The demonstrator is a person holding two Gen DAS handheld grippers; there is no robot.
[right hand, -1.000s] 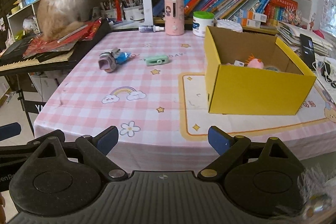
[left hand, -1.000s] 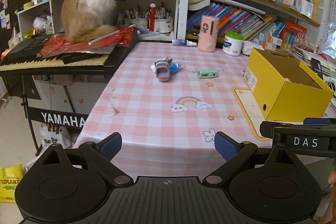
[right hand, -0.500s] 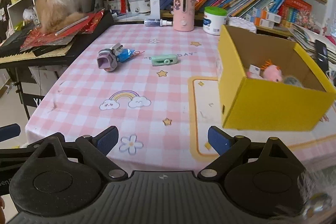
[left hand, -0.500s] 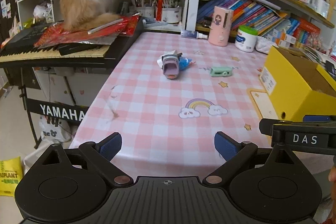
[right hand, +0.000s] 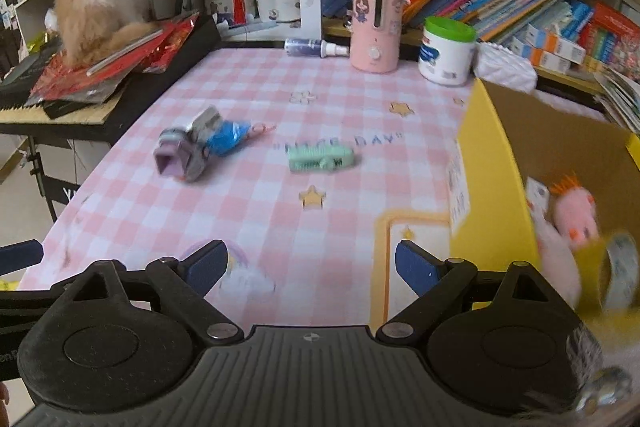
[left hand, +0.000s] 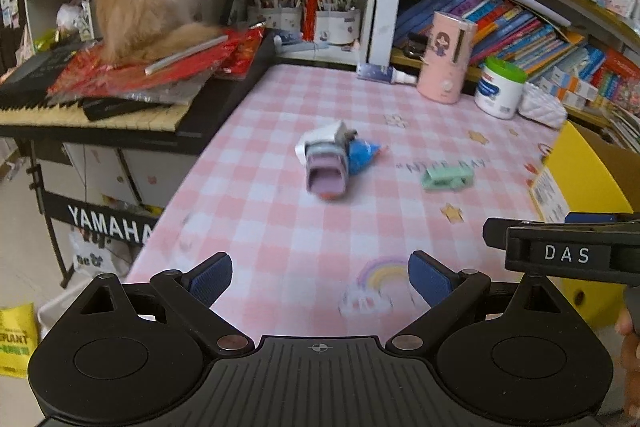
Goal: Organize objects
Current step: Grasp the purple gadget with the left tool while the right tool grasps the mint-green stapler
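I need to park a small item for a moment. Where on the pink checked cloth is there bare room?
Bare cloth lies between the purple and blue cluster, the green clip and both open grippers, left and right. Another patch sits between the clip and the pink dispenser. It is crowded by the yellow box and along the keyboard.

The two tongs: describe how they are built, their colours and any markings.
Both look alike. The left tongs and right tongs have black plastic bodies with a ribbed centre plate, a small crosshair mark, round discs either side, metal pivot pins, and angled black fingers tipped with blue textured pads. In the left wrist view, the right tongs' side carries white "DAS" lettering.
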